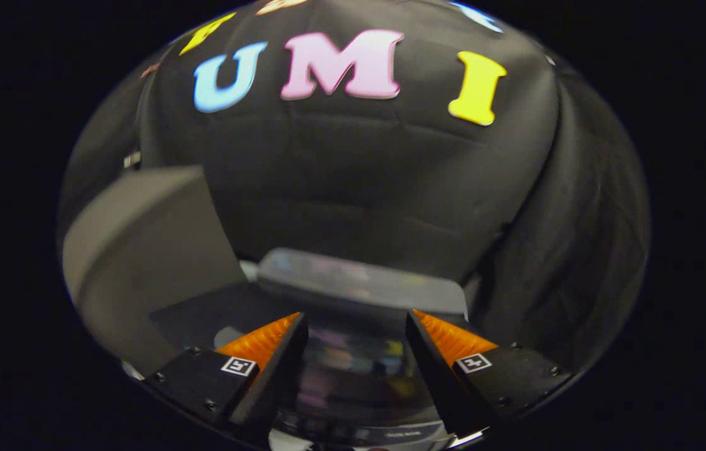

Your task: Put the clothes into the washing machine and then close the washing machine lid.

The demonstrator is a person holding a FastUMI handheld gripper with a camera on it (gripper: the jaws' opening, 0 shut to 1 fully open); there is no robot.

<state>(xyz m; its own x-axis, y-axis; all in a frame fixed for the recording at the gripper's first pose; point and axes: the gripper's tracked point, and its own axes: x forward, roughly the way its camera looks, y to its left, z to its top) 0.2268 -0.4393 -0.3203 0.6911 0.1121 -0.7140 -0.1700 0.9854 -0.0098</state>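
hand-held gripper (356, 322) fingers spread apart, empty, above the washing machine lid (359, 282).

The jaws of the gripper (356, 319) stand apart with nothing between them — the gap is free. Directly ahead and below lies the washing machine lid (359, 351), a glossy dark pane blocking the way down. A grey panel (140, 244) rises close beside the left finger, while the booth wall (359, 188) closes off the space beyond.

washing machine lid (359, 351): glossy, smooth, reflective | booth wall (359, 181): matt creased cloth | grey panel (146, 244): matt, smooth
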